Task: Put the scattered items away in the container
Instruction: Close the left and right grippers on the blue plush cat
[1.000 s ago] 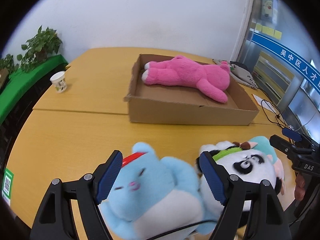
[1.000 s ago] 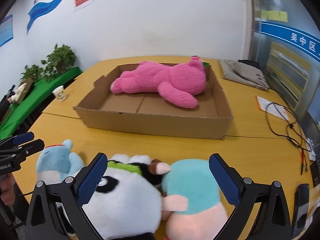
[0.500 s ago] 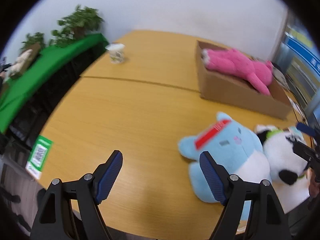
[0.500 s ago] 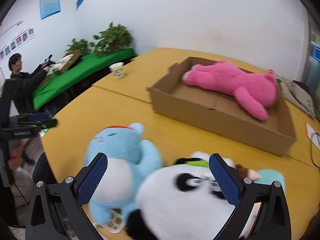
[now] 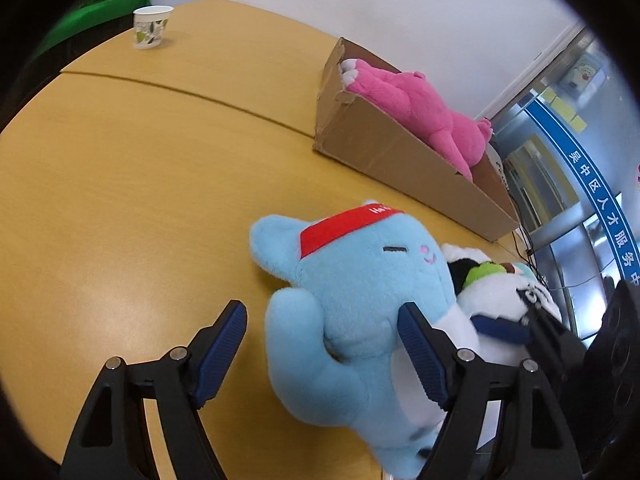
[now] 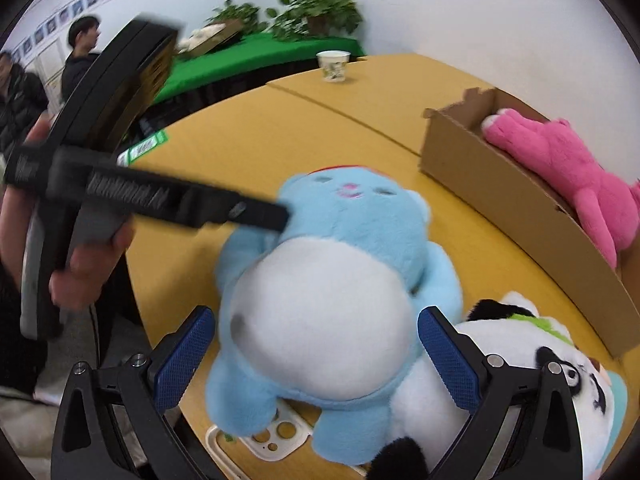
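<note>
- The surface (image 5: 120,168) is yellow wood with a seam running across it.
- A paper cup (image 5: 152,32) stands toward 11 o'clock in the left wrist view.
- A cardboard box (image 5: 400,152) sits toward 1 o'clock.
- A blue plush (image 5: 360,280) lies centrally, a panda plush (image 5: 504,296) touching it at 3 o'clock.
- A white phone case (image 6: 272,436) lies partly under the blue plush.

Sky-blue plush toy (image 6: 340,248) with a white belly and red headband at centre frame; black-and-white panda plush (image 6: 516,384) lower right; hot-pink plush (image 5: 412,104) in a plain brown cardboard box (image 5: 400,152) — honey-yellow table (image 5: 132,168).
</note>
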Tool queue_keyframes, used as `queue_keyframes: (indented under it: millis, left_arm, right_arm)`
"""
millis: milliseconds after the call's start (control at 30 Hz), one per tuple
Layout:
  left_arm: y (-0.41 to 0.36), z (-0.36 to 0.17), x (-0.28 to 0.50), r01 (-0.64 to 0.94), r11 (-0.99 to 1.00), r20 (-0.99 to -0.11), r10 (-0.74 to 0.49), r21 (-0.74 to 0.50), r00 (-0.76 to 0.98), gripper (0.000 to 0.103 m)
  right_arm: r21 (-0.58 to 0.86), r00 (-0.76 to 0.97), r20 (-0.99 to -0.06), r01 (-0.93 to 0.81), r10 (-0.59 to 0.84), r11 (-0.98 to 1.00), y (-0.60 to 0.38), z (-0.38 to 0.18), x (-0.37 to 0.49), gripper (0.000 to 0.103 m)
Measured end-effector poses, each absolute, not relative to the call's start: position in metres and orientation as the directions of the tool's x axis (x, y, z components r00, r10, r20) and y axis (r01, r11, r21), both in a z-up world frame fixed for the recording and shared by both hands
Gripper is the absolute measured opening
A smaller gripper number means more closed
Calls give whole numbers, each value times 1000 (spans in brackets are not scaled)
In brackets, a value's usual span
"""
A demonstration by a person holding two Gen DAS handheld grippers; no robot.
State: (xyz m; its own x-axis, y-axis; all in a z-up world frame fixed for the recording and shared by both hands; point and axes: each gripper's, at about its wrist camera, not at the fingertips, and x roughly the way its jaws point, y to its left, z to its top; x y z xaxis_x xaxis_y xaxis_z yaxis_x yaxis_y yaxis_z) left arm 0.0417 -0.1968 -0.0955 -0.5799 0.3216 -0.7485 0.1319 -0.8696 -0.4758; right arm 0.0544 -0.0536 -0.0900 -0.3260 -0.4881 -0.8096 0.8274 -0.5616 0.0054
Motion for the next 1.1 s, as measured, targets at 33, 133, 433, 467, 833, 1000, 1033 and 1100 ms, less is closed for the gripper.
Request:
queue_keyframes:
  millis: [33,133,433,467,833,1000,1033,1100]
  left_arm:
    - [-196,-96,34,117,-869,-746,335,-480,-576,79]
    - [-194,-95,16,91,-870,-745,356,-484,-565,79]
    - [-206,-107,3,48,-814,-692,460,-579,-556,79]
    - [-210,-111,4,50,-796,-679,480,-603,-556,79]
    - [-205,-125,6,51,-737,-637,545,-674,-545,86]
    - [-202,-120,6,52,-732,-634,550,-680,-544,74]
    - [-202,-119,7,51,-732,-633,550,-680,-545,71]
    - [-201,-114,10,44,-742,-635,540,-669,-552,68]
  right_arm:
    - [-12,-331,-813,832,-479,-554,-56,-93,58,103]
    - [-100,-394,-817,816,-422,-569,-67,-102,60,103]
    - [-125,-453,-799,769,-396,-626,-81,-116,52,103]
    - [-131,-458,-796,770,-397,-625,-81,-117,54,103]
    - [-138,-473,-776,773,-418,-619,-86,-122,48,102]
    - [-121,-467,-773,774,-430,-622,-82,-119,48,91]
    - [-119,-468,-770,773,-434,-624,-81,-118,49,89]
    - [-120,-473,-764,772,-438,-624,-80,-116,53,85]
